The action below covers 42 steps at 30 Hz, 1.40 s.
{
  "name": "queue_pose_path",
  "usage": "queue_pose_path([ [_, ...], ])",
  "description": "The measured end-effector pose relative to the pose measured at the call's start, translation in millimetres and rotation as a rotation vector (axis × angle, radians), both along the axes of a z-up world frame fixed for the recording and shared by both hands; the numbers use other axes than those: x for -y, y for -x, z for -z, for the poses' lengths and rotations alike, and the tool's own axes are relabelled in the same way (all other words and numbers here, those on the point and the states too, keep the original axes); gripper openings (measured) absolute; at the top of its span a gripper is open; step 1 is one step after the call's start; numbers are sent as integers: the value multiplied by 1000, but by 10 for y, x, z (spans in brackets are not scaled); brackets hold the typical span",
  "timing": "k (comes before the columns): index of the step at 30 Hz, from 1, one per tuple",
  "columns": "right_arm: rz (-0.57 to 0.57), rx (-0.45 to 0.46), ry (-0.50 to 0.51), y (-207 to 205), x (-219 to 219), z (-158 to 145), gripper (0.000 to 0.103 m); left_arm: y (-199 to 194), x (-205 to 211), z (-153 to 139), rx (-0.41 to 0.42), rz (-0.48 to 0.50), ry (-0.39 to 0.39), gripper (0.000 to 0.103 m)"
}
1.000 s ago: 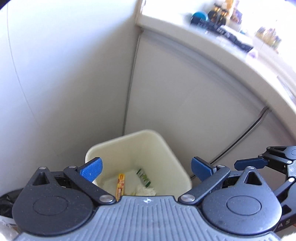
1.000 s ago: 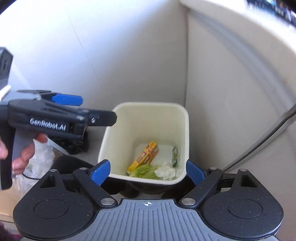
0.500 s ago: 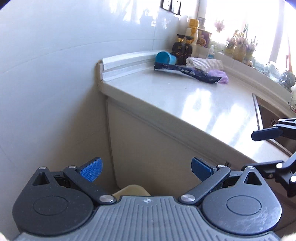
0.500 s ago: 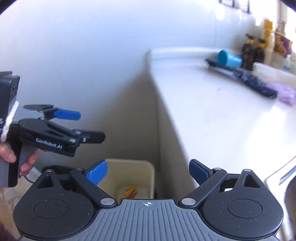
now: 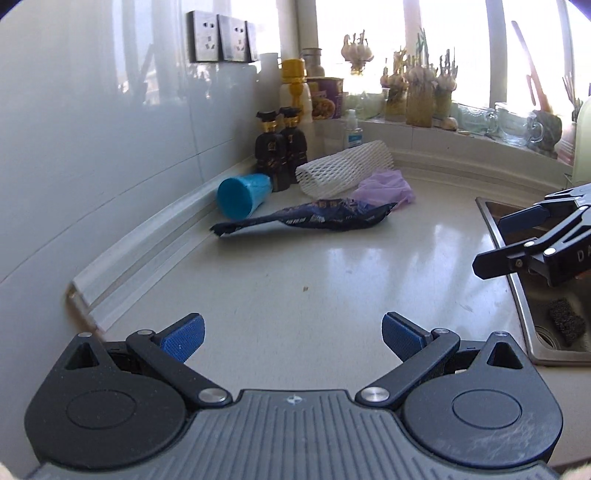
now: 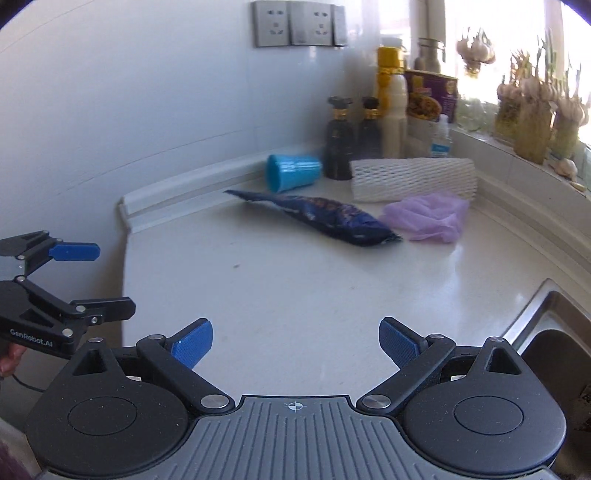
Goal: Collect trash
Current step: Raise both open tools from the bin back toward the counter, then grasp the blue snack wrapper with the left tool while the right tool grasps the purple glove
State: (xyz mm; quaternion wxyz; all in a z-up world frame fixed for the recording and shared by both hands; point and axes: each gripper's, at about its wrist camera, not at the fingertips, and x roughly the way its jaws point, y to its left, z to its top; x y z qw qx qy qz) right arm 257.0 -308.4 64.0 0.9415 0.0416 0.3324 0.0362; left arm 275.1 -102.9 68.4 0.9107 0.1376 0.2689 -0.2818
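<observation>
On the white counter [image 5: 314, 280] lie a dark blue snack wrapper [image 5: 314, 218] [image 6: 325, 216], a blue cup on its side [image 5: 242, 194] [image 6: 291, 171], a white foam net sleeve [image 5: 343, 166] [image 6: 412, 178] and a crumpled purple bag [image 5: 386, 188] [image 6: 428, 214]. My left gripper [image 5: 292, 338] is open and empty over the counter's near end, well short of the wrapper. My right gripper [image 6: 295, 341] is open and empty, also short of the trash. Each gripper shows at the edge of the other's view, the right one [image 5: 517, 240] and the left one [image 6: 85, 280].
Two dark bottles [image 5: 280, 147] [image 6: 352, 138], a yellow-capped bottle [image 6: 391, 103] and jars stand at the back by the wall. A steel sink [image 5: 546, 295] [image 6: 554, 332] lies to the right. Plants line the window sill [image 5: 424, 96]. Wall sockets [image 6: 299, 22] are above.
Both grippers have swung up from the cream bin on the floor to face the countertop. The bin has left both views. Both stay open and empty.
</observation>
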Motion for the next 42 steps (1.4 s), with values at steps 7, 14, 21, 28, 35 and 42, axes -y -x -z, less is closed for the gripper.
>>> queue_pose_path([
  [7,149,0,-67,-614,709,147,98,-477,469,60,96,129,-103,102],
  [14,232,-7,-65,-1185,1110,329,98,-951,819,196,132,233,-169,102],
  [21,278,-22,-43,-1692,1250,510,98,-1327,992,397,69,285,-179,96],
  [28,330,-12,-44,-1965,1318,671,98,-1457,987,467,36,289,-157,81],
  [35,344,32,53,-2034,1223,726,80,-1495,955,446,27,265,-133,50],
  [42,280,60,81,-2019,1138,712,23,-1428,1056,456,68,222,-152,26],
])
